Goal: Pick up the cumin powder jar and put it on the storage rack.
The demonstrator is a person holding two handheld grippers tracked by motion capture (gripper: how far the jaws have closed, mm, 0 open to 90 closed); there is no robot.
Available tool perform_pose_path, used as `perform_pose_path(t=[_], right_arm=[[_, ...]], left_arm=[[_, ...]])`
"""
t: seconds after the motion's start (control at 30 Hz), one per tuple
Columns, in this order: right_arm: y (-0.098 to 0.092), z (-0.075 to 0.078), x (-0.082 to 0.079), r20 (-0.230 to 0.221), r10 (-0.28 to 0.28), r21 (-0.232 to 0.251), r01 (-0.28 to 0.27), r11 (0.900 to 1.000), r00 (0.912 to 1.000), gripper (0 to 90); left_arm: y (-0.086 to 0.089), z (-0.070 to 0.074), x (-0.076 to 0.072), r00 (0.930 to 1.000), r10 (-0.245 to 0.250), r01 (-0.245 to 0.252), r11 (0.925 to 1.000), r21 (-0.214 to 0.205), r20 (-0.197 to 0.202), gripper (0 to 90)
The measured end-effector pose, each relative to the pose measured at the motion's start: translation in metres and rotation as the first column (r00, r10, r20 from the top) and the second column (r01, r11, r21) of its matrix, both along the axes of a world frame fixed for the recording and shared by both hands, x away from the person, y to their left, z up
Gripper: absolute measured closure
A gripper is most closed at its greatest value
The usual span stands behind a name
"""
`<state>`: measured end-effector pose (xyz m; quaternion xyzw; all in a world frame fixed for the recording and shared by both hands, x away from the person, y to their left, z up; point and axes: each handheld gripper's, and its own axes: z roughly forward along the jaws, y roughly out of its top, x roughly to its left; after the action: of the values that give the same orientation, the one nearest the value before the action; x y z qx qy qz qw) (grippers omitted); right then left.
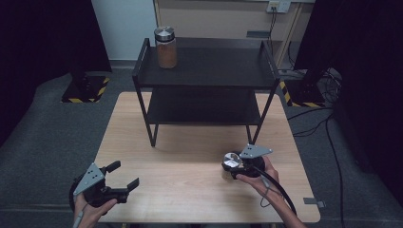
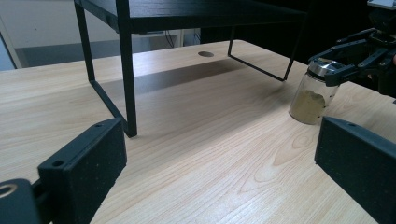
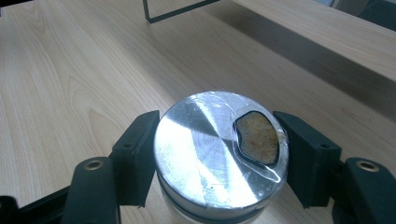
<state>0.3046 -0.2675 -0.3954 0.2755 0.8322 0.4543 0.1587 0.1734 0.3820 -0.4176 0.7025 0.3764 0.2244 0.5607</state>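
My right gripper (image 1: 234, 166) is clamped on a small glass jar (image 2: 312, 95) w/ a shiny metal lid (image 3: 219, 151), jaws pressing the lid rim from both sides. In the right gripper view the lid has a clear window showing brownish powder. In the left gripper view the jar is tilted, yellow-brown powder in its lower part; can't tell if its base touches the wooden table (image 1: 190, 156). It's at the front right of the table, just in front of the black two-tier shelf (image 1: 204, 80).

My left gripper (image 1: 124, 175) is at the front left corner, jaws spread wide, nothing btwn them, well apart from the jar.

A second jar (image 1: 166, 47) w/ a metal lid and orange-brown contents stands upright on the shelf's top tier, back left.
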Motion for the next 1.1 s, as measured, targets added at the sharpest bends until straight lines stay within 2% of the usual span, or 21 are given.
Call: perform_pose_path(t=[0.1,0.3,0.43,0.5,0.53,0.83,1.0,1.1], right_arm=[[0.002,0.002,-0.001,0.010,-0.004,-0.015,0.005,0.9999,0.9999,35.2],[-0.003,0.012,0.002,0.000,-0.007,0.006,0.007,1.0000,1.0000,35.2],[-0.008,0.026,0.005,0.000,-0.001,0.024,0.001,0.9997,1.0000,35.2],[-0.011,0.040,0.007,0.008,0.011,0.023,-0.011,0.9997,0.9999,35.2],[-0.011,0.040,0.007,0.008,0.011,0.023,-0.011,0.9997,0.9999,35.2],[-0.024,0.106,0.019,0.042,0.086,0.006,-0.086,0.9963,0.9954,35.2],[-0.027,0.144,0.026,0.039,0.156,-0.020,-0.156,0.9876,0.9869,35.2],[-0.029,0.162,0.031,0.022,0.187,-0.012,-0.187,0.9823,0.9821,35.2]], left_arm=[[0.000,0.000,0.000,1.0000,-0.001,0.001,1.0000,0.001,0.001,1.1],[0.000,0.000,0.000,1.0000,0.000,0.000,1.0000,-0.001,0.001,1.1],[0.000,0.000,0.000,1.0000,0.000,0.000,1.0000,0.000,0.002,1.1],[0.000,0.000,0.000,1.0000,0.000,0.000,1.0000,0.001,0.002,1.1],[0.000,0.000,0.000,1.0000,0.000,0.000,1.0000,0.001,0.002,1.1],[0.000,-0.001,0.000,1.0000,0.001,-0.001,1.0000,-0.002,-0.001,1.1],[0.000,-0.001,0.000,1.0000,-0.003,0.003,1.0000,-0.002,-0.002,1.1],[-0.001,-0.001,0.001,1.0000,-0.004,0.004,1.0000,-0.002,-0.003,1.1]])
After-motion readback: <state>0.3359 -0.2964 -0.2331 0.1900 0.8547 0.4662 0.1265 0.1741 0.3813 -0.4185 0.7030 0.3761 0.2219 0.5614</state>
